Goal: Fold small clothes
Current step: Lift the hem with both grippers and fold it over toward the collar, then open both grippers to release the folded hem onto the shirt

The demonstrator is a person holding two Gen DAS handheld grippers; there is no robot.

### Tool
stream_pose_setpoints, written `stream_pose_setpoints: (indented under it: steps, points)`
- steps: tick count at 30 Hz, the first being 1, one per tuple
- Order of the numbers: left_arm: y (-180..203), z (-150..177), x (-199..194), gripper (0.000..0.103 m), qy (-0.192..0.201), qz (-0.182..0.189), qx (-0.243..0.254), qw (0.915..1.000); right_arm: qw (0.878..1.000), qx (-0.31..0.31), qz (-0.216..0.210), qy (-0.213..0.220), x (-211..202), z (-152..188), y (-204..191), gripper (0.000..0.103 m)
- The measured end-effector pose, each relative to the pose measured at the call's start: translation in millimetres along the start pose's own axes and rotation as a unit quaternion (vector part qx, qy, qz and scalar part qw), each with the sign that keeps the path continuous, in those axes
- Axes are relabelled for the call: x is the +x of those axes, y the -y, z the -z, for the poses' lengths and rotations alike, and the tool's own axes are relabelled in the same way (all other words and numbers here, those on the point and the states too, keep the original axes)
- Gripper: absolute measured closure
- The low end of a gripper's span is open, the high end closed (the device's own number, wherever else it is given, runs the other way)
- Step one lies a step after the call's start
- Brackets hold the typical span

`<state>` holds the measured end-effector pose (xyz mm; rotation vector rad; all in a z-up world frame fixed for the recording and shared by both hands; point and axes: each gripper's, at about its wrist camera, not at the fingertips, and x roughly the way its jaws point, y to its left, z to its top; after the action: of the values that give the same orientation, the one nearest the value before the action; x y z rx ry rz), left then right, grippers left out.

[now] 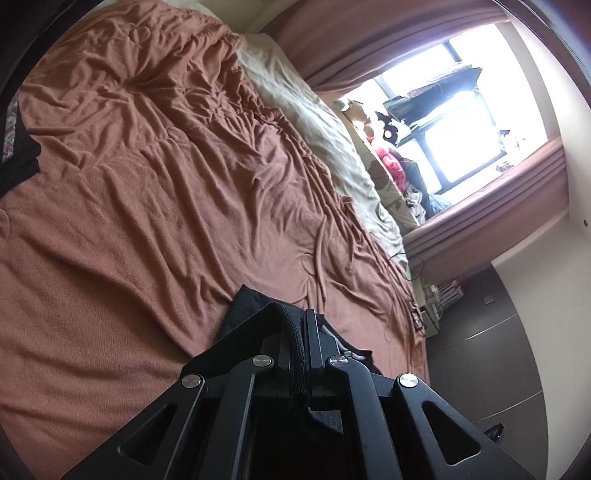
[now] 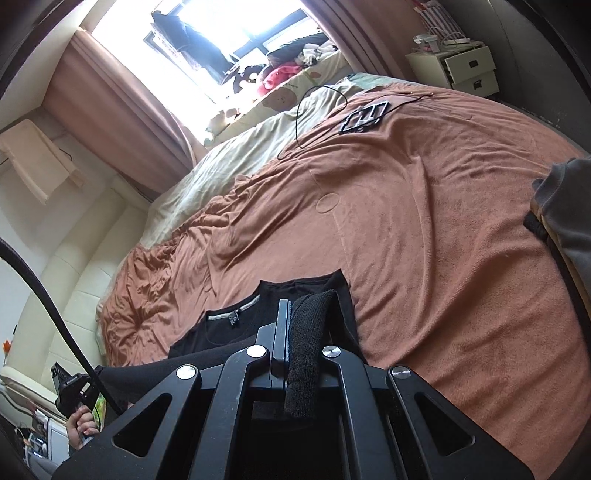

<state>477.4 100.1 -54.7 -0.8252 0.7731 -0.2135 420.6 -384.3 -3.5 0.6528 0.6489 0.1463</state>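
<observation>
**Black garment pinched by both tools over a rust-brown bed**

Black fabric fills the narrow slot of each tool. In the left wrist view the left tool (image 1: 295, 321) has its two fingers drawn nearly together, with a fold of the black garment (image 1: 243, 314) squeezed between them; the rest of the cloth spreads just beyond the fingertips on the rust-brown blanket (image 1: 147, 221). In the right wrist view the right tool (image 2: 295, 306) is likewise closed down on a thick rolled edge of the same black garment (image 2: 229, 332), which stands up between the fingers. Ahead of and left of that tool the garment lies flat on the blanket (image 2: 424, 240), its neckline with a pale woven label (image 2: 232, 314) facing up.

The blanket is heavily creased toward the far side of the bed, where a cream sheet (image 2: 229, 162) shows beside it. A thin black cable (image 2: 306, 114) and a small black frame-like object (image 2: 364, 116) lie on the far part of the bed. A hand (image 2: 83, 421) at the lower left of the right wrist view grips a black handle. Grey cloth (image 2: 569, 206) sits at the right edge. Pink curtains (image 1: 388, 33) frame a bright window (image 1: 454, 110), and a white bedside cabinet (image 2: 465, 68) stands past the bed's corner.
</observation>
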Motion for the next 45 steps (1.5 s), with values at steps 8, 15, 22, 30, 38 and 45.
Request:
stream_pose_setpoints:
  steps: [8,15,22,30,38,45]
  points:
    - [-31.6,-4.2,80.1,0.1,-0.048,-0.059,0.006,0.9971,0.998,0.004,0.047,-0.035,64.4,-12.6,3.1,0.103]
    - [-41.5,-10.2,119.5,0.1,-0.069,-0.096,0.025,0.9927,0.995,0.011,0.078,-0.065,112.8,-19.5,6.8,0.103]
    - [-56.0,-15.6,152.1,0.1,-0.086,-0.142,0.041,0.9852,0.99,0.003,0.099,-0.097,148.1,-21.3,8.6,0.103]
    - [-45.1,-16.7,158.1,0.099,-0.099,-0.154,0.074,0.9803,0.988,-0.023,0.11,-0.101,145.7,-34.6,-6.5,0.103]
    - [-14.5,-27.4,138.1,0.039,-0.114,-0.167,0.141,0.9692,0.988,-0.045,0.114,-0.093,123.2,-42.6,-11.7,0.02]
    - [5.8,-13.3,127.9,0.022,-0.158,-0.192,0.249,0.9359,0.98,-0.107,0.118,-0.115,101.4,-28.6,-19.8,0.02]
